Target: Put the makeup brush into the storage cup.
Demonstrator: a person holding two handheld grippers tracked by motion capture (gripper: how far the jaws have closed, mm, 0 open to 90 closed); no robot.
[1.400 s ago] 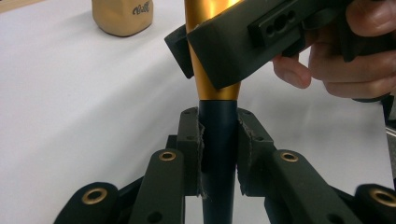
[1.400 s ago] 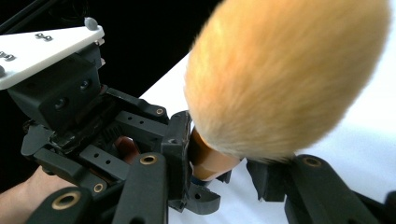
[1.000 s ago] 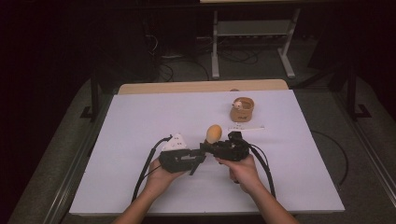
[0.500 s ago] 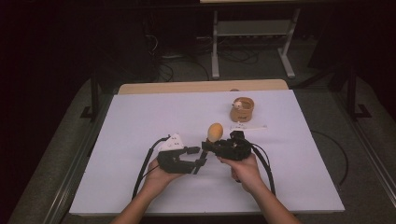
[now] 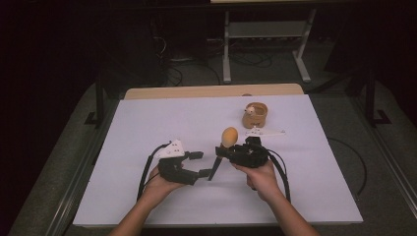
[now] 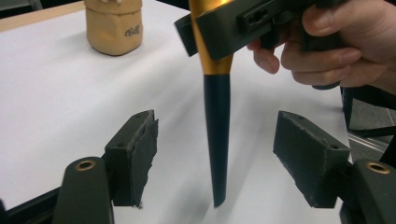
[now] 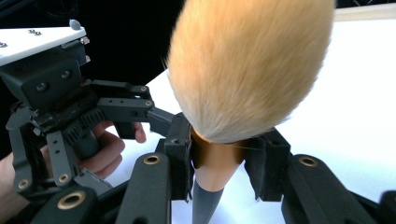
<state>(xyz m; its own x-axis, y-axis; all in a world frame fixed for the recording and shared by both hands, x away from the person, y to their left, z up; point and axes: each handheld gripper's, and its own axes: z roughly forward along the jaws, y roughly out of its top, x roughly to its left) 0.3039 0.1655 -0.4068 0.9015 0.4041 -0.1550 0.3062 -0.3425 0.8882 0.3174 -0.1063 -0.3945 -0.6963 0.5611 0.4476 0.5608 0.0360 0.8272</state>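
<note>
A makeup brush (image 5: 229, 134) with a fluffy orange head (image 7: 247, 65), gold collar and dark tapering handle (image 6: 217, 121) stands tilted, head up, over the middle of the white table. My right gripper (image 5: 222, 151) (image 7: 218, 163) is shut on the gold collar just under the bristles. My left gripper (image 5: 202, 164) (image 6: 217, 158) sits to its left with its jaws either side of the lower handle. They have just been opening, and a clear gap shows between each pad and the handle, whose tip hangs just above the tabletop.
A small tan pot (image 5: 254, 115) (image 6: 113, 25) stands behind and to the right of the brush, with a small white item (image 5: 265, 132) lying just in front of it. The white table cover (image 5: 147, 123) extends to every side. Black cables trail from both grippers.
The left gripper's jaws have spread apart and let go of the brush handle. The right gripper keeps its hold on the brush, and both hands stay about where they were.
</note>
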